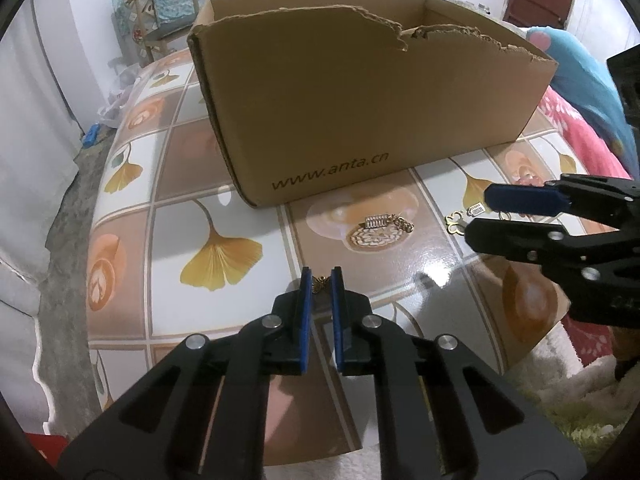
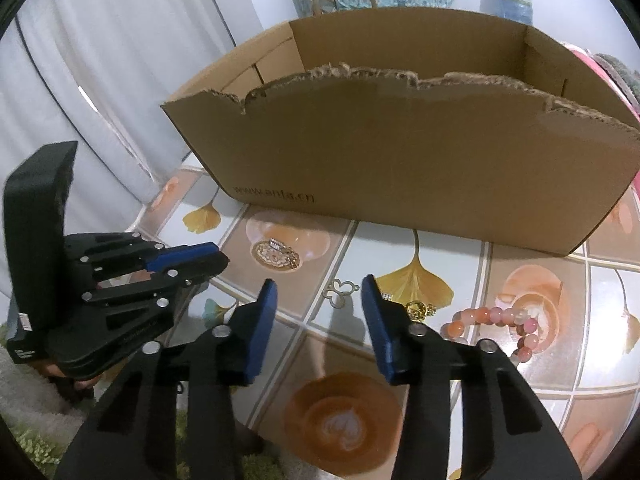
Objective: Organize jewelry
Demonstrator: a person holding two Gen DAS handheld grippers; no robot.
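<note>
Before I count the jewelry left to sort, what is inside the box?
Only bare inner walls of the box show above its torn front edge. That front wall hides the floor, so whether any jewelry lies inside cannot be seen.

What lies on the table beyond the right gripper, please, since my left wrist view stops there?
Observer: A pink and orange bead bracelet lies there, curving towards the table's edge.
Operator: Is anything nearer its fingers?
Observer: Yes, a gold charm sits just beside the right gripper's right-hand finger.
Operator: Has it gripped the butterfly-outline charm?
Observer: No. The butterfly-outline charm lies flat between the open fingers, and neither finger touches it.
</note>
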